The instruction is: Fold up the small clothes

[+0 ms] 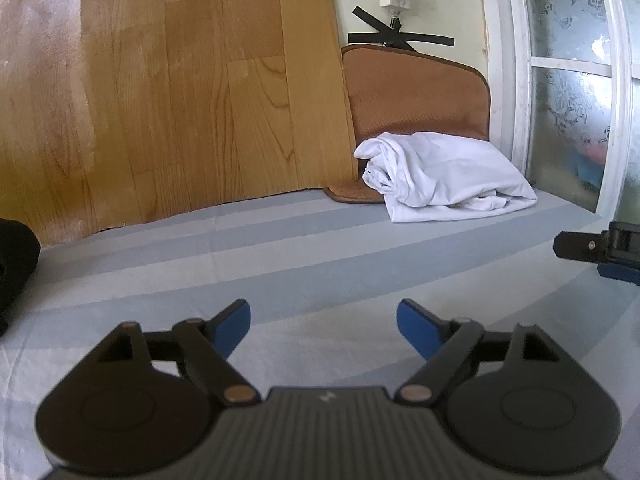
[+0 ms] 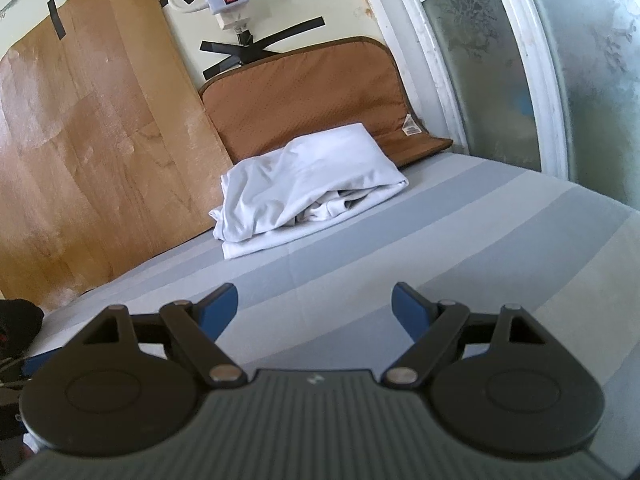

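Both the left gripper [image 1: 324,320] and right gripper [image 2: 314,306] are hanging wide and empty; the loosely folded white garment [image 2: 308,184] is risking unravelling if snagged.

We carry two matching tools: the left gripper [image 1: 324,320] and right gripper [image 2: 315,304] each show a ribbed grey body, black round-hubbed linkage arms, brass-coloured pivot pins and blue pads [image 1: 416,326] at frame bottom.

Left gripper [image 1: 324,326] is hanging tilted down, jaws standing wide apart, nothing between the blue pads [image 1: 416,326]. Right gripper [image 2: 315,312] is doing the same: jaws spread, empty. Its finger is showing at the left view's right edge.
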